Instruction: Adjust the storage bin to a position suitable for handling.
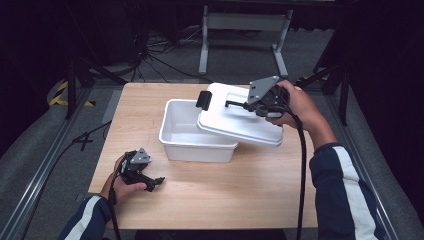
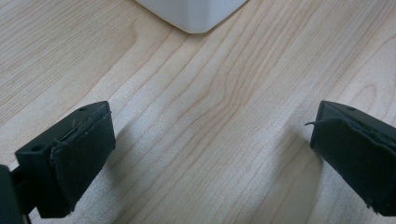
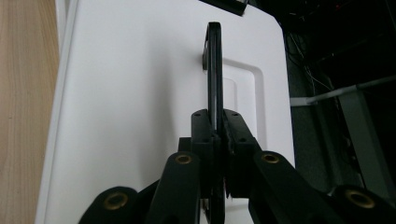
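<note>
A: Start from the high view. What are the right tongs (image 1: pixel 248 105) doing?

B: They sit right of centre in the upper half of the frame, clamped tight on the thin black handle (image 1: pixel 235 104) of the white lid (image 1: pixel 235 120). The lid is tilted, lying over the right part of the white box (image 1: pixel 192 135), which stands in the middle of the table (image 1: pixel 210 195).

A: And the left tongs (image 1: pixel 159 181)?

B: Lower left of the frame, low over the table, spread wide, nothing between them, well apart from the box.

A: Count for me.

B: One box, one lid, one handle, one black clip (image 1: pixel 203 100) at the lid's far left edge, two tongs.

A: The left gripper view?

B: The left tongs (image 2: pixel 212 158) stand wide apart, one pad at the lower left, one at the lower right, bare table (image 2: pixel 210 107) between. A corner of the box (image 2: pixel 196 14) shows at the top centre.

A: The right gripper view?

B: The right tongs (image 3: pixel 216 135) are closed on the handle (image 3: pixel 214 70), which runs edge-on up the middle of the frame. The lid (image 3: pixel 135 93) spreads behind it; table (image 3: pixel 23 93) shows along the left edge.
</note>
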Motion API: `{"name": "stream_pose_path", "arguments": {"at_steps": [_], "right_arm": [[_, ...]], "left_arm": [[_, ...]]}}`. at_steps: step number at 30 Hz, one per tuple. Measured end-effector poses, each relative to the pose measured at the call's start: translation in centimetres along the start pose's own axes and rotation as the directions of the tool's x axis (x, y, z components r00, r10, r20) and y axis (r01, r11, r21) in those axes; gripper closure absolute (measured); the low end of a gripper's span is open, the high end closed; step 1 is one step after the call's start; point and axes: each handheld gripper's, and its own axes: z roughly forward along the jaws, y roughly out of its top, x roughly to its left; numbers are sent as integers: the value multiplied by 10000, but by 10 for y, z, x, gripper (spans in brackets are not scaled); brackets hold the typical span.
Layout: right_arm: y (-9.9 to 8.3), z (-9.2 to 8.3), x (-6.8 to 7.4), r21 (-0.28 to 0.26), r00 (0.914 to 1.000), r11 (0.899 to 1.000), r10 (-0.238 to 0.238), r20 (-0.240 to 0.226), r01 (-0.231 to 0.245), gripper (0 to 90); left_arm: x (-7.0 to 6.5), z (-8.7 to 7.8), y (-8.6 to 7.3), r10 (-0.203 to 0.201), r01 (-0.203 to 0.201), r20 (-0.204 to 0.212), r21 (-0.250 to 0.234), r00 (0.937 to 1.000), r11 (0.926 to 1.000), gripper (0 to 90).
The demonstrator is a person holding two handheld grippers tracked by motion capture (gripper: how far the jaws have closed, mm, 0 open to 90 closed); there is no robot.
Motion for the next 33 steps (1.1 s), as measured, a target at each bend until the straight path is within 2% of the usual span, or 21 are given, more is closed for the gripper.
{"name": "stream_pose_path", "arguments": {"at_steps": [10,11,13,22,28,33], "right_arm": [[-33,-18,-2,50,9987,9991,422,271,-423,851],[-42,-22,-2,105,9977,9983,561,375,-565,851],[-45,-24,-2,105,9974,9979,628,362,-632,851],[-82,-41,-3,248,9887,9921,1206,887,-1233,851],[-106,-45,-2,297,9819,9855,1639,954,-1673,851],[-119,-37,-1,406,9793,9816,1827,865,-1867,850]], "left_arm": [[0,0,0,10,-10,0,0,10000,10000,4],[0,0,0,6,-6,-1,-2,10000,10000,4],[0,0,0,9,-9,-4,-2,10000,10000,4],[0,0,0,36,-36,-6,22,10000,10000,4],[0,0,0,33,-33,-5,21,10000,10000,4],[0,0,0,33,-33,-6,21,10000,10000,4]]}}
